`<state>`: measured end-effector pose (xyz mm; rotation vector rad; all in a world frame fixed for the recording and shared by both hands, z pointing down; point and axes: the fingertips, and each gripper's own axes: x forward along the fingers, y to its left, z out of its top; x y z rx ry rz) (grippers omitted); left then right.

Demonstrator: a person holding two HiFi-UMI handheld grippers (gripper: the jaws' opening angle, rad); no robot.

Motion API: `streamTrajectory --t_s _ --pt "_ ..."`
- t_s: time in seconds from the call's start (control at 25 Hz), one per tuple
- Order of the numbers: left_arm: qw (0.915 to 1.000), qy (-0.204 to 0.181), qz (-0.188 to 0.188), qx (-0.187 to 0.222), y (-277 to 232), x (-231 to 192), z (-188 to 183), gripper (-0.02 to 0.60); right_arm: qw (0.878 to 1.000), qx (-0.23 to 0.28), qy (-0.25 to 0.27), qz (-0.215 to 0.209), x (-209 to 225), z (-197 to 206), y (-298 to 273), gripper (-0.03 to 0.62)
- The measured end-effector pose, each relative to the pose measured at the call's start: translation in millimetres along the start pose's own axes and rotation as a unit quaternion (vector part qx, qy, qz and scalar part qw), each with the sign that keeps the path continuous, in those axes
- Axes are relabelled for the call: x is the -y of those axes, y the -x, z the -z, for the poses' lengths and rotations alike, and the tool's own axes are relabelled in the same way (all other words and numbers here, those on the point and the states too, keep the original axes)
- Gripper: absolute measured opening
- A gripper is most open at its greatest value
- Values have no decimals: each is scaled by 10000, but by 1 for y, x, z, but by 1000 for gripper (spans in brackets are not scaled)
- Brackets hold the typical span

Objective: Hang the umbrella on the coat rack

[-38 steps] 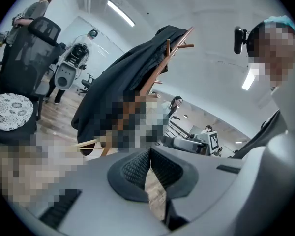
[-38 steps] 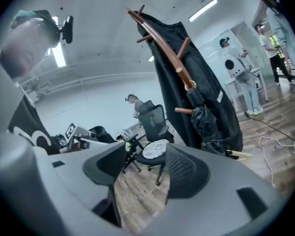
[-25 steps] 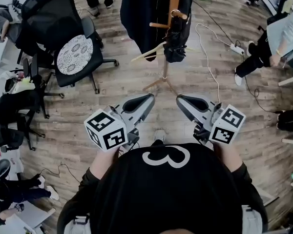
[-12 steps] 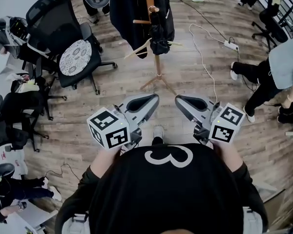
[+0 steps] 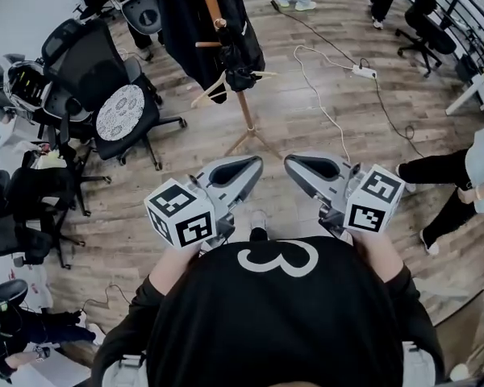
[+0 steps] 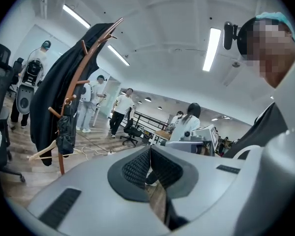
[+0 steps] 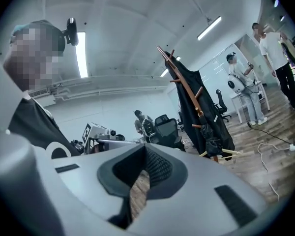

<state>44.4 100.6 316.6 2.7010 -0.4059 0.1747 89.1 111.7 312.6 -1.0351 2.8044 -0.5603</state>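
Both pressed together, left claw [image 5: 252,162], right claw [image 5: 289,161], hung umbrella [image 5: 240,58], coat rack [image 5: 247,116] farther off

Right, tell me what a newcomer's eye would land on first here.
Two grey tongs fill the foreground of the head view, the left tongs and the right tongs, both shut and empty. Beyond them, at top centre, stands the wooden coat rack, draped with a black coat, with a folded black umbrella hanging from one of its pegs.

Wood-plank floor [image 5: 306,127]. Coat rack [image 5: 244,115] stands on splayed legs. Black office chair [image 5: 121,107] on castors nearby. White cable [image 5: 317,95] trails to power strip [image 5: 365,72].
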Motion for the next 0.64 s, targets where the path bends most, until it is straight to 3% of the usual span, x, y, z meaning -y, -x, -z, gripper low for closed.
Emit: streamTrajectory --t_s 0.64 --pt "9996 -248 -103 71 13 83 23 17 9992 28 387 -116 -64 12 63 26"
